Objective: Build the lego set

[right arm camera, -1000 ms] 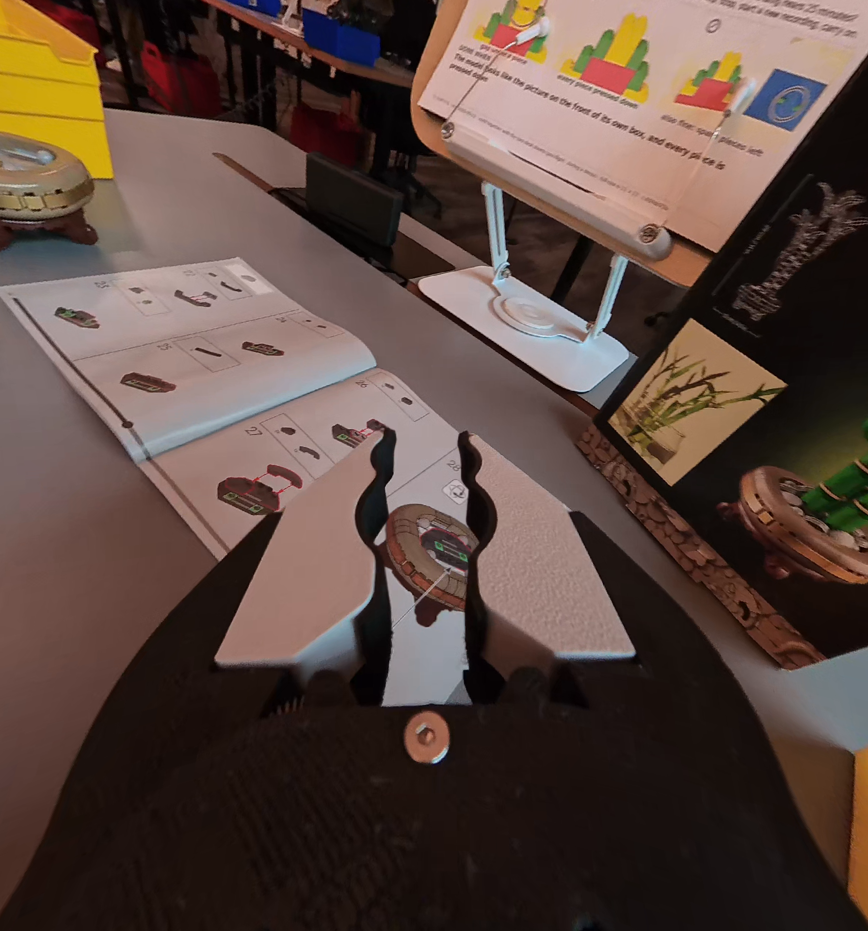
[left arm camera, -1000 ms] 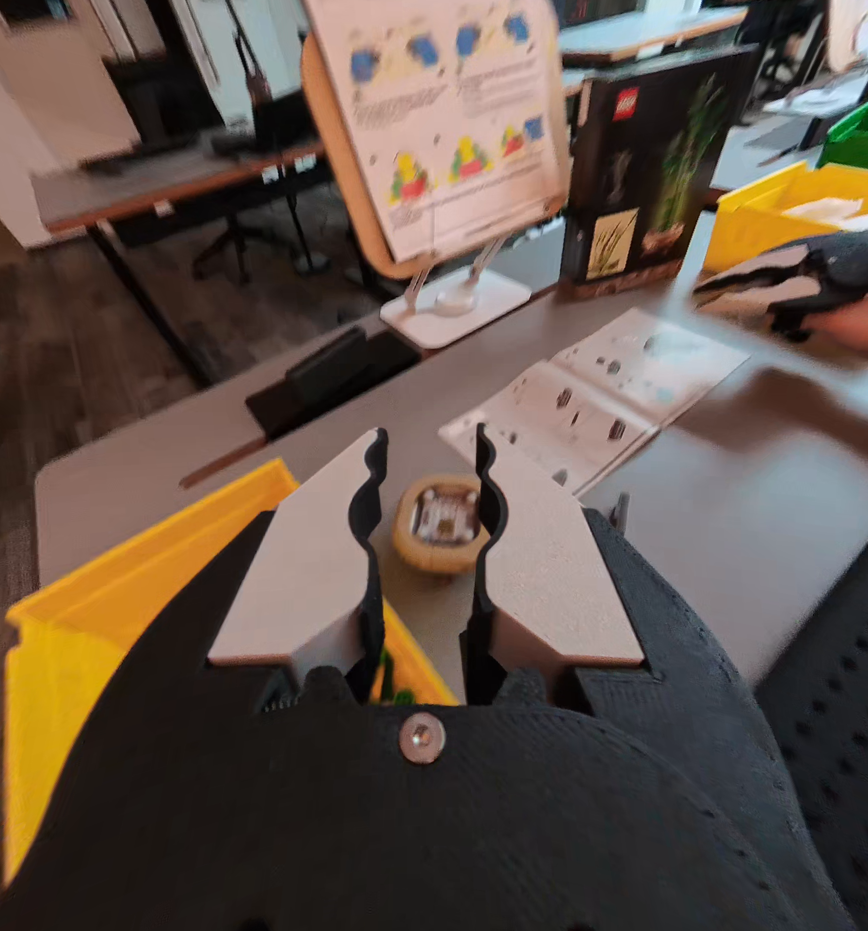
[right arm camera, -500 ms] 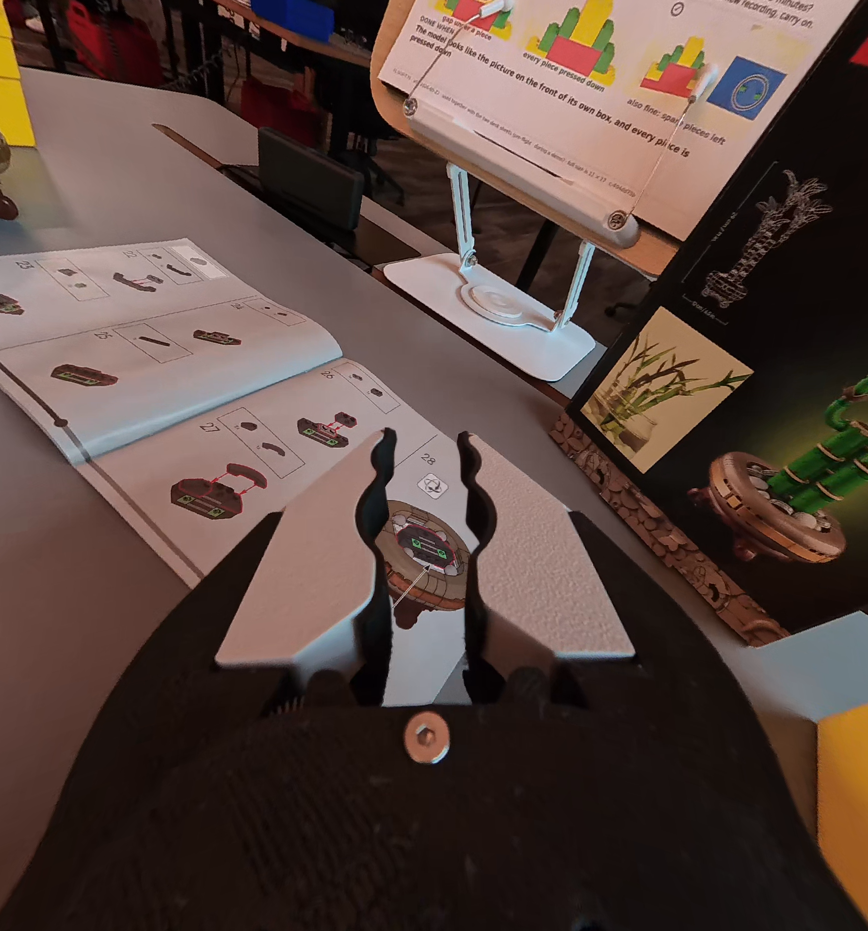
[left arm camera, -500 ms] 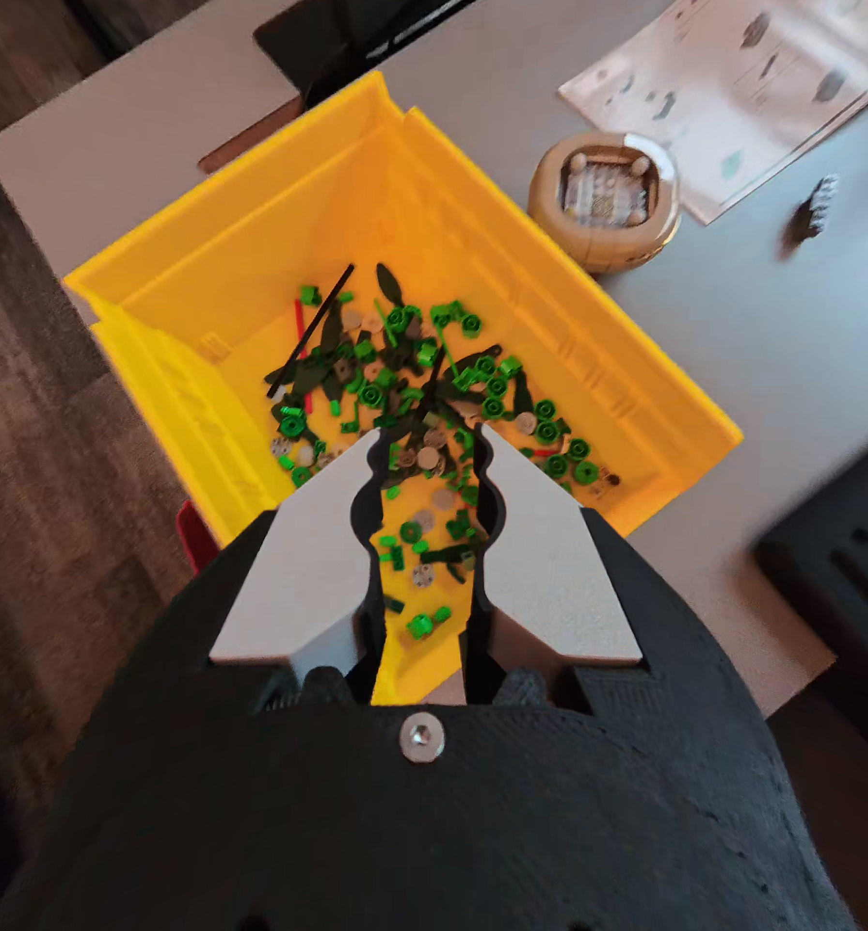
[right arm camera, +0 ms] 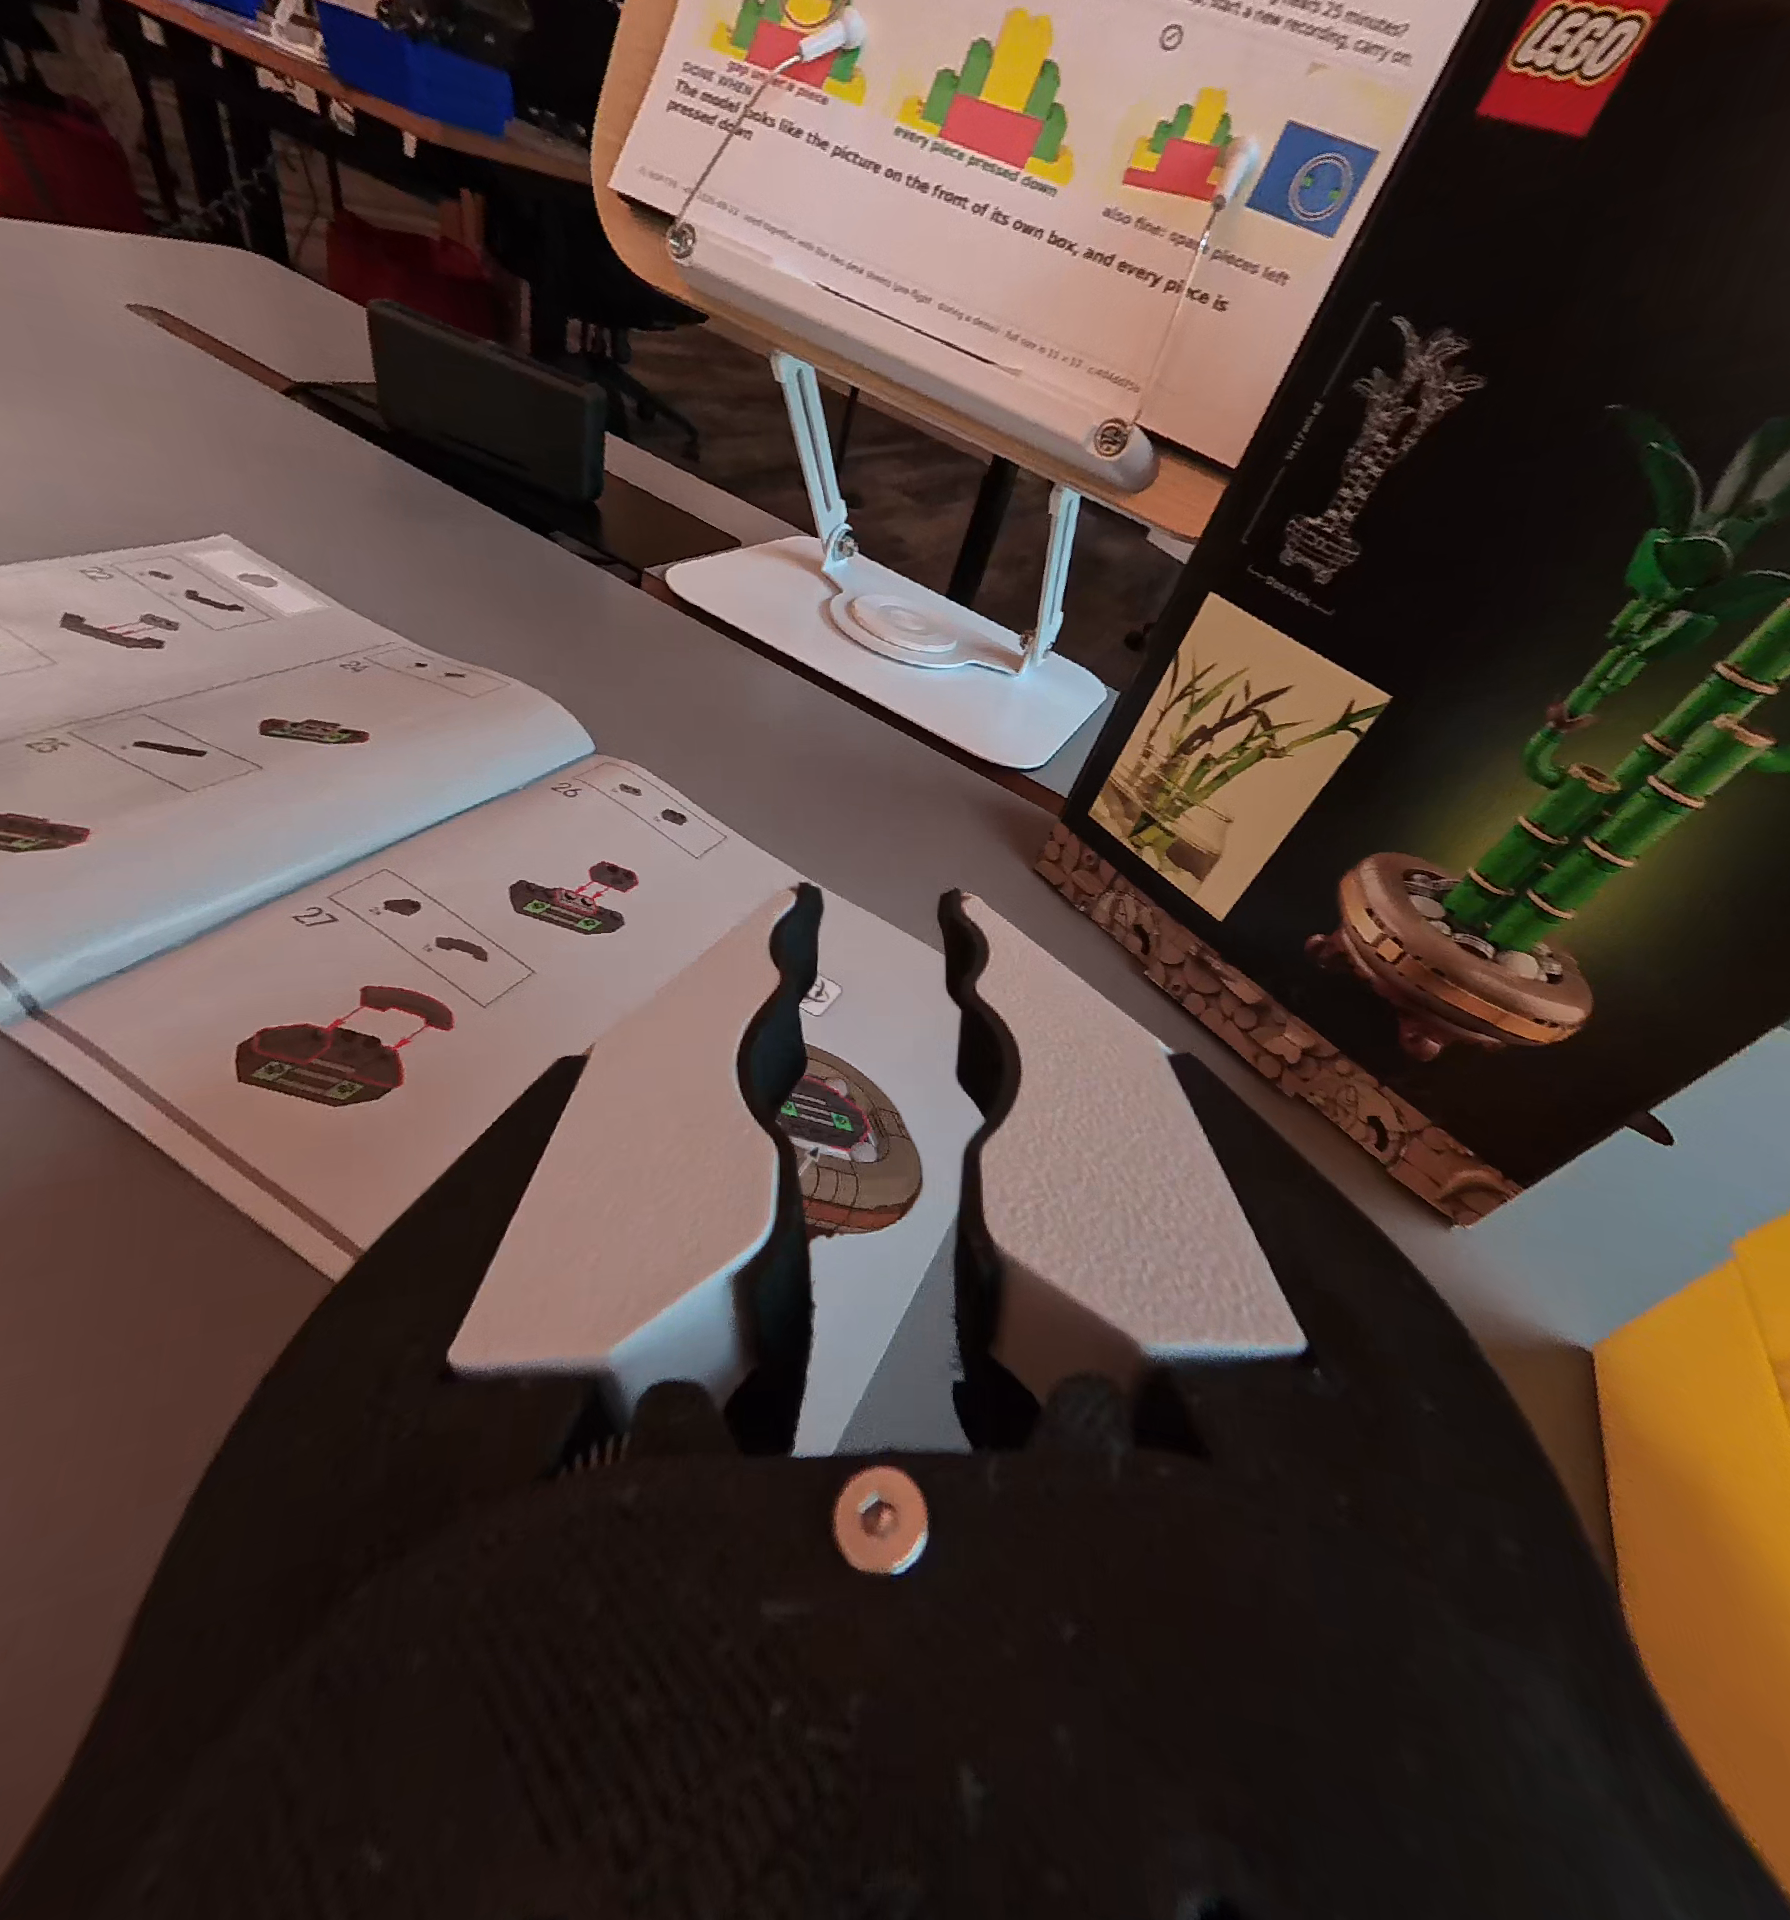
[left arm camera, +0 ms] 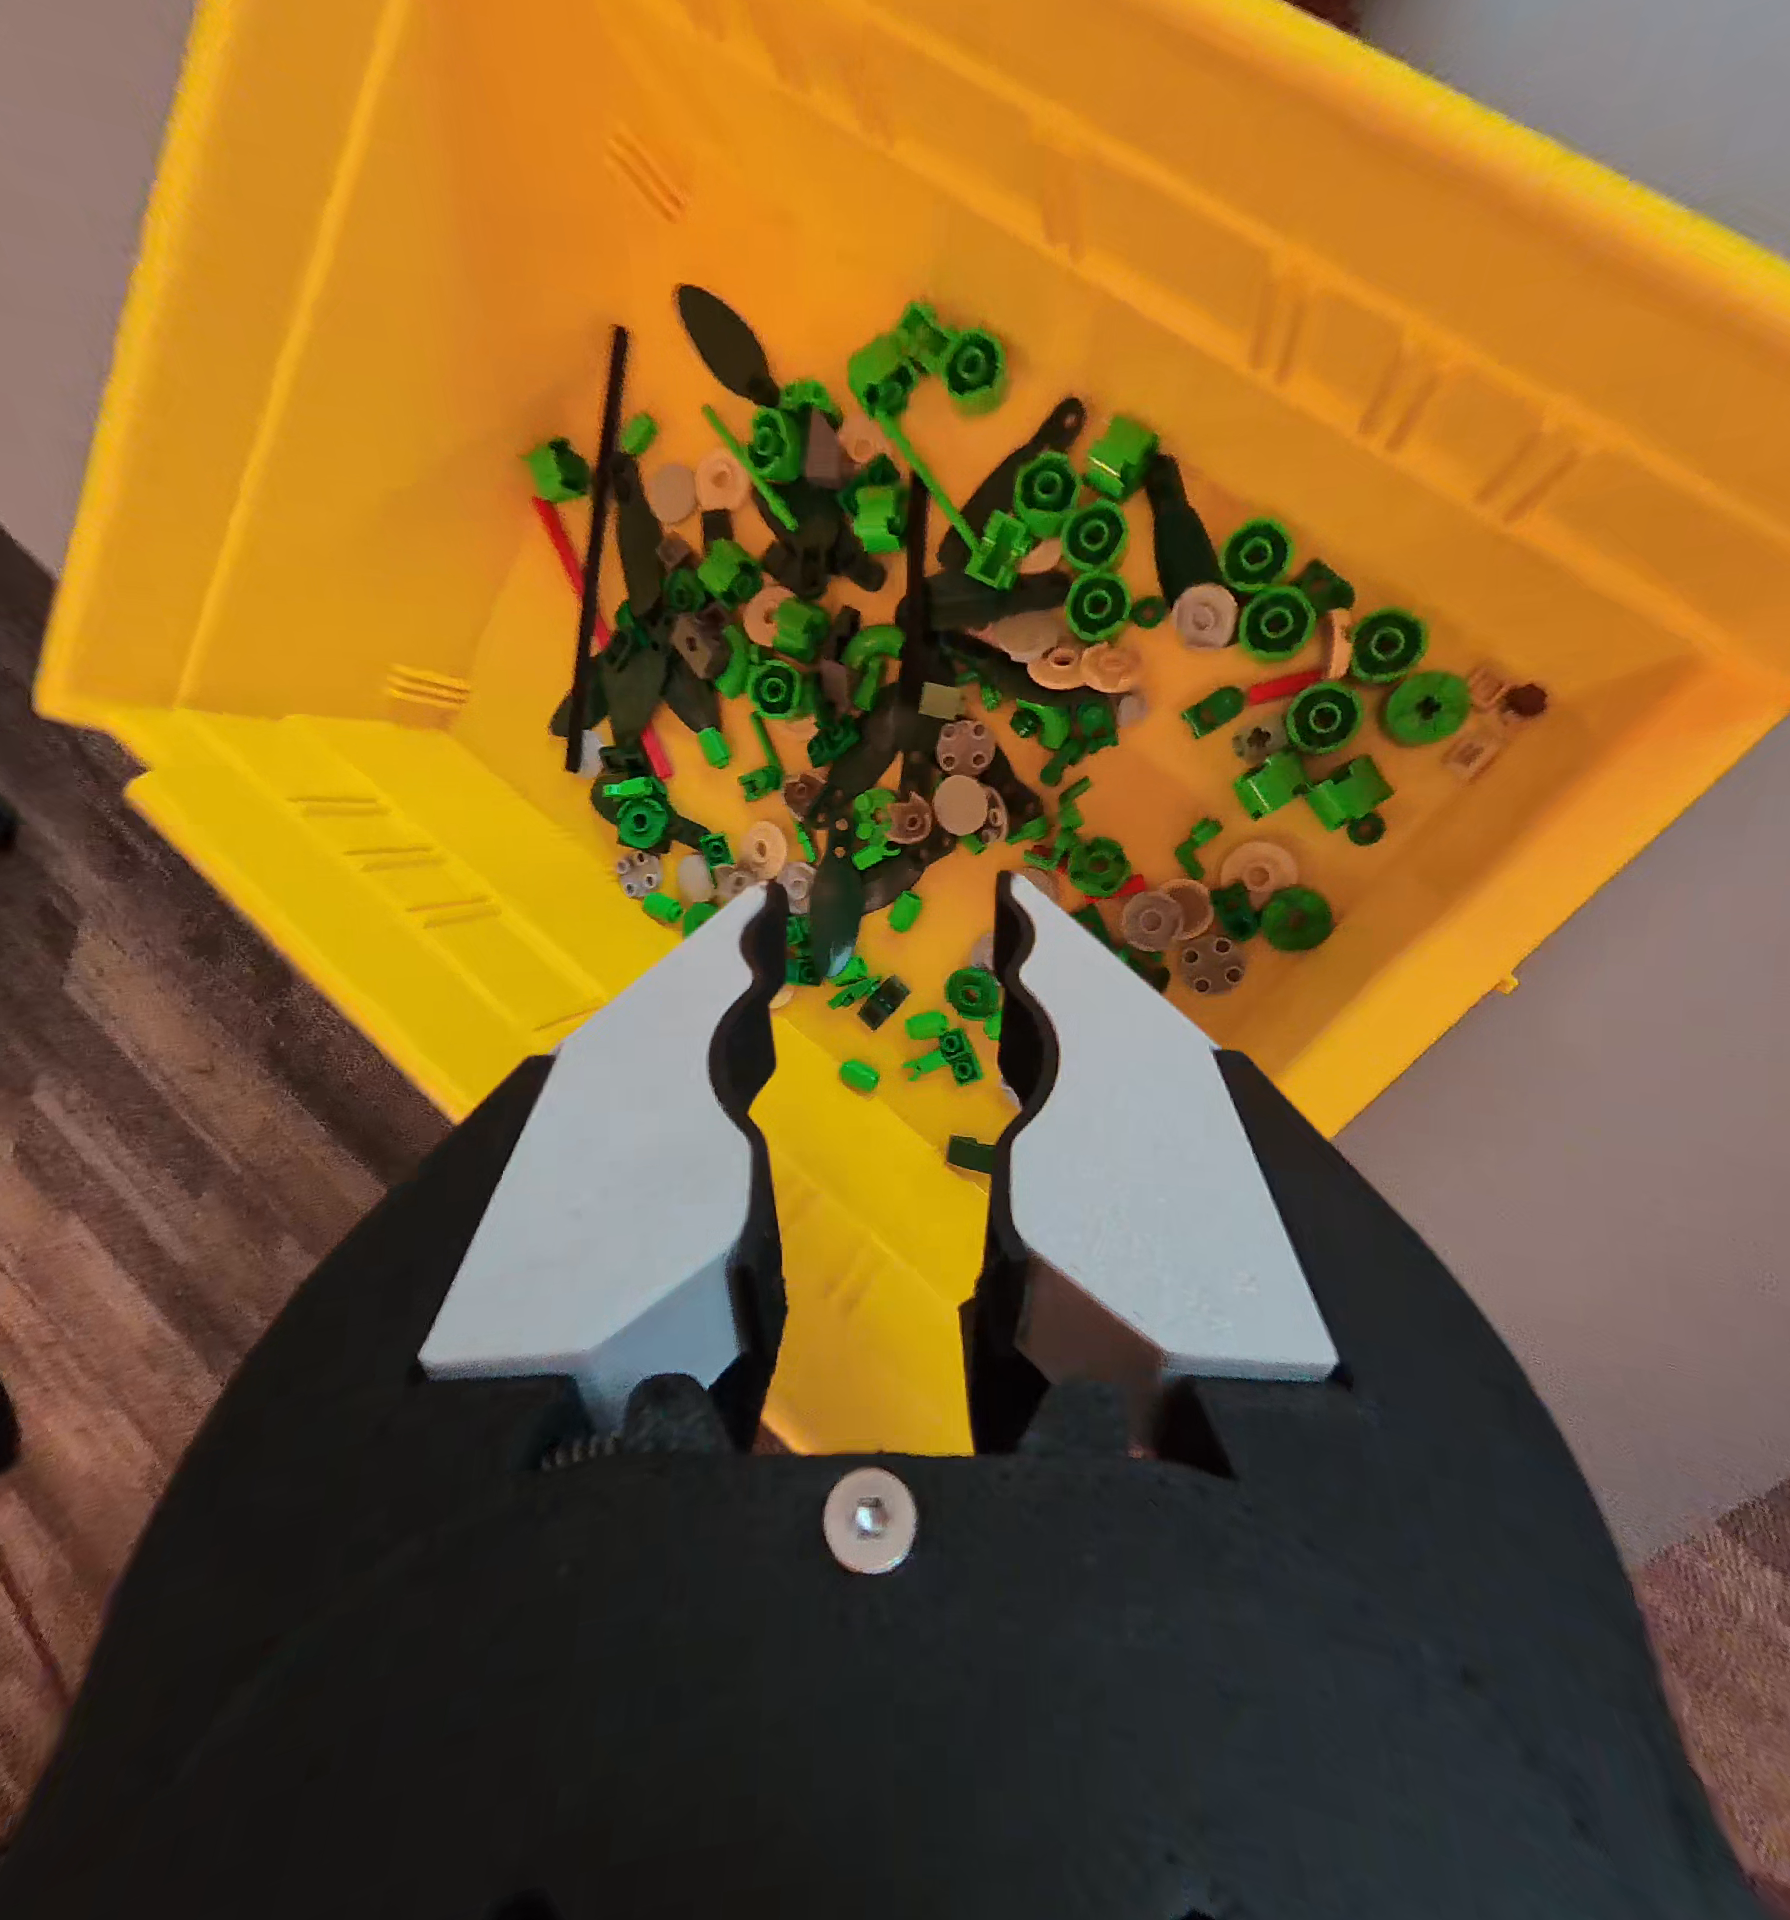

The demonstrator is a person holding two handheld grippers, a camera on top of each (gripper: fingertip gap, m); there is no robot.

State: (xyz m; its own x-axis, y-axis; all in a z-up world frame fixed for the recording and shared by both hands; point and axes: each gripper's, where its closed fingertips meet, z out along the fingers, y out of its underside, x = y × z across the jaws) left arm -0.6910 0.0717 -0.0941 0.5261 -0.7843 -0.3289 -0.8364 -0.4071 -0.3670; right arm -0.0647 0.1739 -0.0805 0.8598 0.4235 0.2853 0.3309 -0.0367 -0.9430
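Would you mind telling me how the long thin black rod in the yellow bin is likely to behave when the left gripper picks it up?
The black rod looks slender, so probably light and apt to pivot between the fingers. It lies among loose pieces in the yellow bin, so neighbours may shift. The left gripper is open.

White document stand (right arm camera: 901,665), grey table (right arm camera: 143,1351)

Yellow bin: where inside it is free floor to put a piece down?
Inside the yellow bin, the floor is bare along the far walls and the left wall. The middle is crowded with loose pieces, reaching the right corner.
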